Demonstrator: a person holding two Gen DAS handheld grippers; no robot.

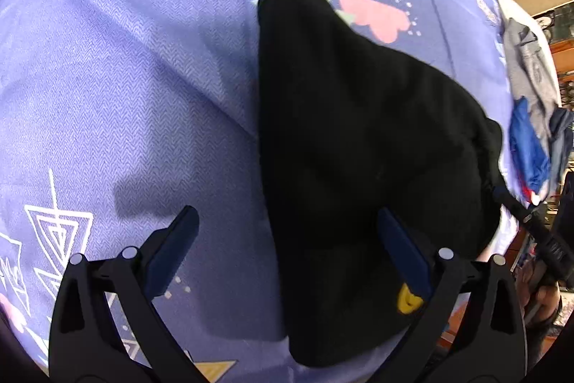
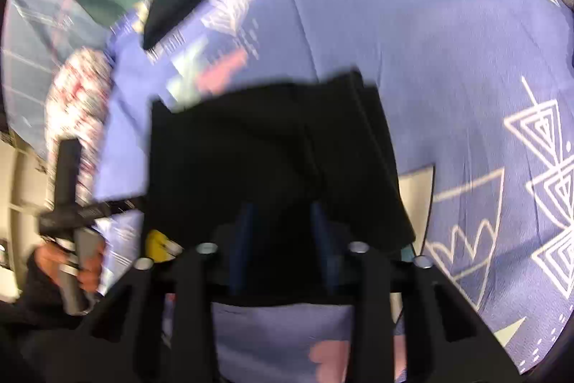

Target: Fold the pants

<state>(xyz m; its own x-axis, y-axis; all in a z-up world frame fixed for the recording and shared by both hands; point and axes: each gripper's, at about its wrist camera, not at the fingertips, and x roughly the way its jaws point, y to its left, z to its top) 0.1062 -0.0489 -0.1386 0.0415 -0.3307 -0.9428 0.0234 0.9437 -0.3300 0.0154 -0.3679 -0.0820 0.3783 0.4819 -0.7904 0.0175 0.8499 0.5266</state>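
Bedsheet (purple, patterned) | black pants on it | clothes pile beside

The matt black cloth pants look soft and lint-free. Beneath, the lilac woven herringbone bedsheet is slightly rough, while the left gripper is smooth black plastic.

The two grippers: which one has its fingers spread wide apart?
The left gripper: its fingers stand wide apart over the black pants. The right gripper has its fingers close together in the pants.
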